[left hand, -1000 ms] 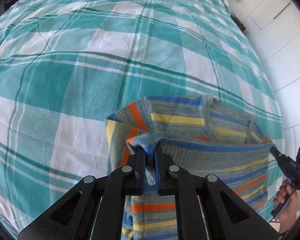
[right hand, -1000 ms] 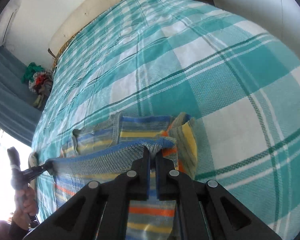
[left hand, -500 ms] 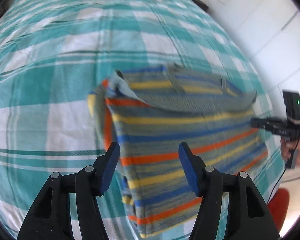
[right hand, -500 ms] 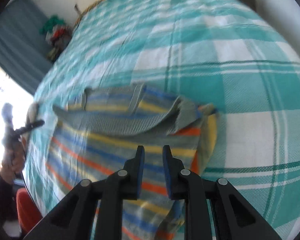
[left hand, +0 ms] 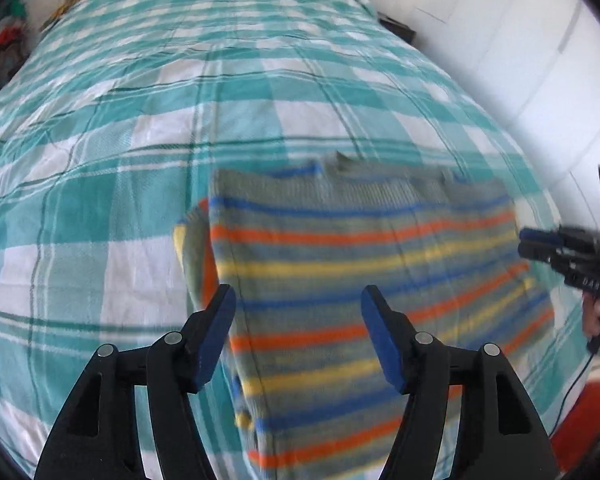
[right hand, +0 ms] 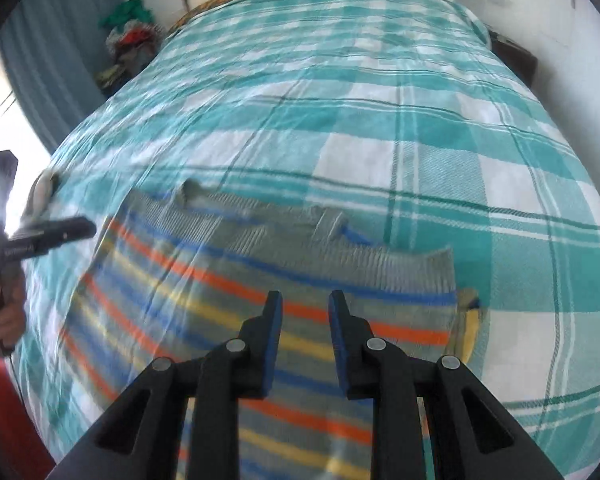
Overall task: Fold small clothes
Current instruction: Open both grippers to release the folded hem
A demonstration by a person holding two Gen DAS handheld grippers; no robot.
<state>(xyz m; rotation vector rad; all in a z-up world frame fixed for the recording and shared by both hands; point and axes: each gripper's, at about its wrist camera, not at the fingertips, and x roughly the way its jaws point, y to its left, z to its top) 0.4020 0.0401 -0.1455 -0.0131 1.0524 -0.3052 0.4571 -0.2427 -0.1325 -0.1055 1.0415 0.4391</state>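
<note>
A small striped knit garment [left hand: 360, 264] in grey, orange, yellow and blue lies folded flat on the checked bedspread [left hand: 228, 92]. My left gripper [left hand: 298, 300] hovers above its left part, jaws wide and still opening, with nothing held between them. The right gripper [left hand: 540, 242] shows at the garment's right edge in that view. In the right wrist view the same garment [right hand: 228, 304] lies below my right gripper [right hand: 305, 300], whose jaws are opening with only a narrow gap and nothing gripped. The left gripper [right hand: 72, 229] appears at the far left there, held by a hand.
The teal and white bedspread [right hand: 380, 100] covers the whole bed. A pile of clothes [right hand: 130, 36] sits beside the bed's far left corner. A white wall [left hand: 532, 52] runs along the right side. Something red [left hand: 580, 420] lies low at the bed's near edge.
Both grippers let go of the garment's folded edge, which now lies flat on the bed. Both have opened, pulled back and rolled, the left much wider than the right.
</note>
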